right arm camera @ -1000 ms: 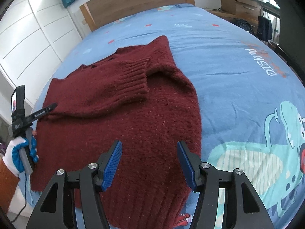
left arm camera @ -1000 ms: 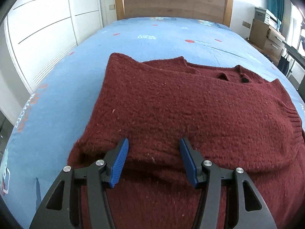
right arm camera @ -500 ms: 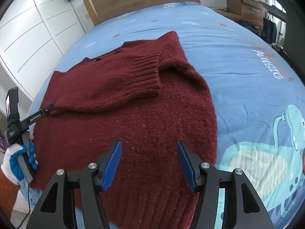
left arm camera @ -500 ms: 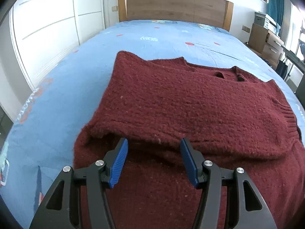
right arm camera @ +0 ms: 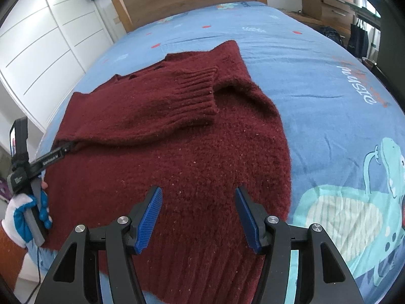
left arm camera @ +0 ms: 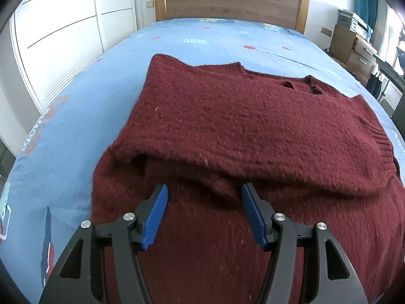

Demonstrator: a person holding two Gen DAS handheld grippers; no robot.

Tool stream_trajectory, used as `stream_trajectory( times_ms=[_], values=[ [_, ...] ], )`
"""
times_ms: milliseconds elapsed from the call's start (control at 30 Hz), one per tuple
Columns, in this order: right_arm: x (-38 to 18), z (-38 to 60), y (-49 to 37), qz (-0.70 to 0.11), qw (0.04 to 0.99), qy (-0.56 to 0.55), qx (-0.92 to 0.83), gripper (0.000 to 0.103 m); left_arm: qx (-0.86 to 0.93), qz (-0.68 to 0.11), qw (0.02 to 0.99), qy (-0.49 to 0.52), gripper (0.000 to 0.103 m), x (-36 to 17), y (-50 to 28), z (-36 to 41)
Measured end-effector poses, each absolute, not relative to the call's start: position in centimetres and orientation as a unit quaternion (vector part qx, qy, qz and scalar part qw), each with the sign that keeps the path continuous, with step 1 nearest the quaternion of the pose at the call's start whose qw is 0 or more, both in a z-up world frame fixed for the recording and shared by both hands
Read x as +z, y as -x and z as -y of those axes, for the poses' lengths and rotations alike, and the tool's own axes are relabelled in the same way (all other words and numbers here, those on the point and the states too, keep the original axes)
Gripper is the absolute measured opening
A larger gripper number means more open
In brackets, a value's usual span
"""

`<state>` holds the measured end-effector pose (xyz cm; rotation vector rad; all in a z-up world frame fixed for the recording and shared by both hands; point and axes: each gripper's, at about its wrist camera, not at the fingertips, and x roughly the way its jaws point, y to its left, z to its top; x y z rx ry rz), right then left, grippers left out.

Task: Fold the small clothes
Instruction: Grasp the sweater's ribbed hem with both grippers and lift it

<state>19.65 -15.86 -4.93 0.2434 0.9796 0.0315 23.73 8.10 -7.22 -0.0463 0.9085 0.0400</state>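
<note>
A dark red knit sweater [left arm camera: 240, 126] lies flat on the blue bed, with one sleeve folded across its chest; the ribbed cuff [right arm camera: 196, 90] shows in the right wrist view. My left gripper [left arm camera: 204, 198] is open and empty, just above the sweater near the fold of the sleeve. My right gripper [right arm camera: 198, 201] is open and empty above the sweater's [right arm camera: 177, 157] lower body. The left gripper [right arm camera: 64, 149] also shows in the right wrist view at the sweater's left edge, held by a gloved hand [right arm camera: 22, 210].
The blue printed bedsheet [right arm camera: 329, 81] surrounds the sweater, with a dinosaur print [right arm camera: 354, 202] at the right. A wooden headboard [left arm camera: 227, 2] stands at the far end. White wardrobe doors [left arm camera: 63, 38] line the left side; wooden drawers [left arm camera: 354, 48] stand at the right.
Both grippers have pulled back toward the near edge and risen a little; the left one has drawn away from the folded sleeve. The sweater has not moved. Both stay open.
</note>
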Motion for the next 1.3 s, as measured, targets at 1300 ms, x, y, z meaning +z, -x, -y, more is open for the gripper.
stream_trajectory(
  times_ms=[1300],
  values=[
    [-8.1, 20.7, -13.1, -0.520, 0.829, -0.204, 0.029, 0.063, -0.031, -0.530, 0.816, 0.229, 0.064, -6.5, -7.4, -16.6]
  ],
)
